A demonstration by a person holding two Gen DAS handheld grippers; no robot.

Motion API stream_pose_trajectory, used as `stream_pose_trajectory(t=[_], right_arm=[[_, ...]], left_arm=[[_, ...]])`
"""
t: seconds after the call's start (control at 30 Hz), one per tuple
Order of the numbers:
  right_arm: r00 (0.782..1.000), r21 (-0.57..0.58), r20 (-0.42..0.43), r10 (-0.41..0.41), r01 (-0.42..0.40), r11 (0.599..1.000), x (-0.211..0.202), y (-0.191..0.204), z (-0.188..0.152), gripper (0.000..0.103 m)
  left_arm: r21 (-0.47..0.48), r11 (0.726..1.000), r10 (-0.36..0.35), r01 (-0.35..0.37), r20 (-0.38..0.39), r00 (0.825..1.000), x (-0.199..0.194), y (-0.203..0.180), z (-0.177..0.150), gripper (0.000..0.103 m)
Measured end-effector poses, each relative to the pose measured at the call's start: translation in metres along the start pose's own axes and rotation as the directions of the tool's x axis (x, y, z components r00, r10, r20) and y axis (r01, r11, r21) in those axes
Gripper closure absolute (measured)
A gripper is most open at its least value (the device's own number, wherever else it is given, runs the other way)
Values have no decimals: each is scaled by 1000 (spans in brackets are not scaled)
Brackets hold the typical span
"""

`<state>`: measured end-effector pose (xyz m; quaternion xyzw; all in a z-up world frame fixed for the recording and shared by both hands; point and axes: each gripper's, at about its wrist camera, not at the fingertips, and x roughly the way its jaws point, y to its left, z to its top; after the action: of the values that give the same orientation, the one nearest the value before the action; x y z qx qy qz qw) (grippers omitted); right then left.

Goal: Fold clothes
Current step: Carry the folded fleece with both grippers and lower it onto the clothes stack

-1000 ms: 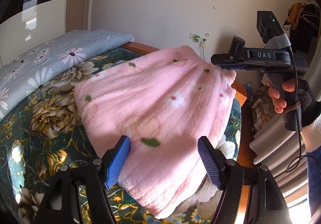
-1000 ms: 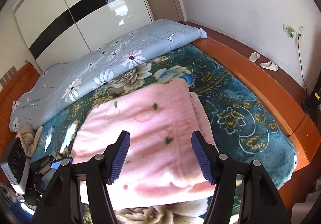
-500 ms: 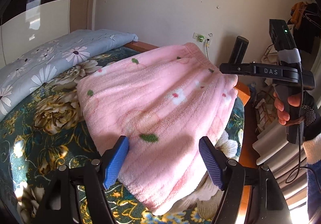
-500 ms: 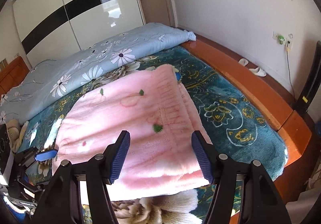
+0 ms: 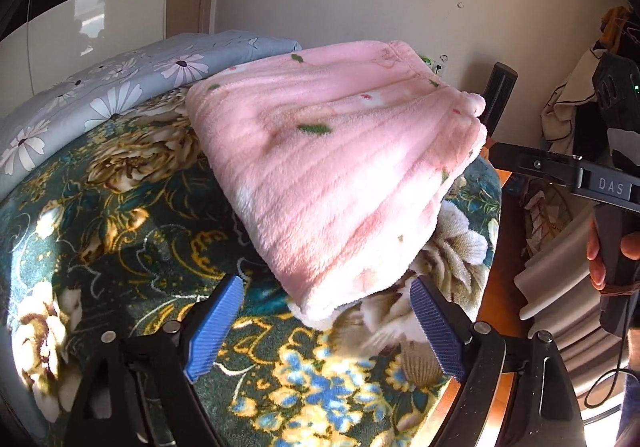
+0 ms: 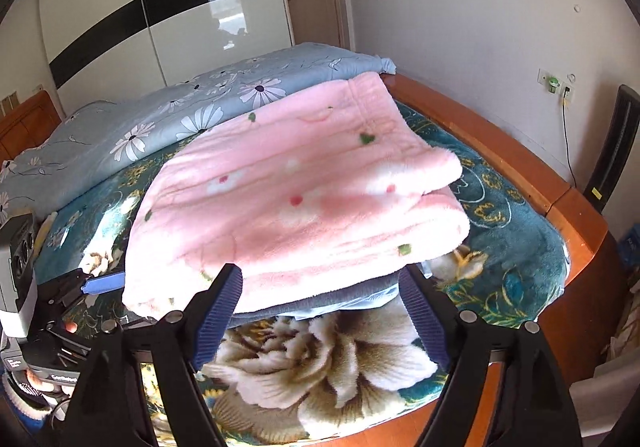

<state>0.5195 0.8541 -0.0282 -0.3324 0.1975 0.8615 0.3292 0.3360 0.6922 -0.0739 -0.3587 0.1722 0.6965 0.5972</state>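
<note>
Pink fleece garment lies folded on the floral bedspread, near the bed's foot edge. My left gripper and right gripper both gape wide, empty, just short of its near hem.

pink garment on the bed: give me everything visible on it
The pink garment is fluffy fleece with faint ribs and small green leaf, white flower and red dot prints. It lies folded in layers into a rough rectangle, flat on the floral blanket near the bed's corner, its far edge by the blue quilt. A grey layer peeks from under its near edge. Neither the left claw nor the right claw touches it; both are open.
</note>
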Motion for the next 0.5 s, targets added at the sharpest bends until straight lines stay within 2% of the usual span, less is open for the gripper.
stream_pose_trajectory(t=[0.17, 0.33, 0.5], right_arm=[[1000, 6, -5, -18, 18, 1000, 5, 14, -14, 15], [999, 25, 1, -34, 34, 999, 4, 26, -26, 15], [998, 52, 10, -56, 56, 997, 1, 38, -38, 13]], left_arm=[[-13, 1000, 8, -8, 15, 1000, -11, 1, -14, 2], [-66, 998, 18, -16, 29, 999, -18, 8, -21, 0], [-123, 990, 68, -63, 37, 997, -24, 14, -24, 0]])
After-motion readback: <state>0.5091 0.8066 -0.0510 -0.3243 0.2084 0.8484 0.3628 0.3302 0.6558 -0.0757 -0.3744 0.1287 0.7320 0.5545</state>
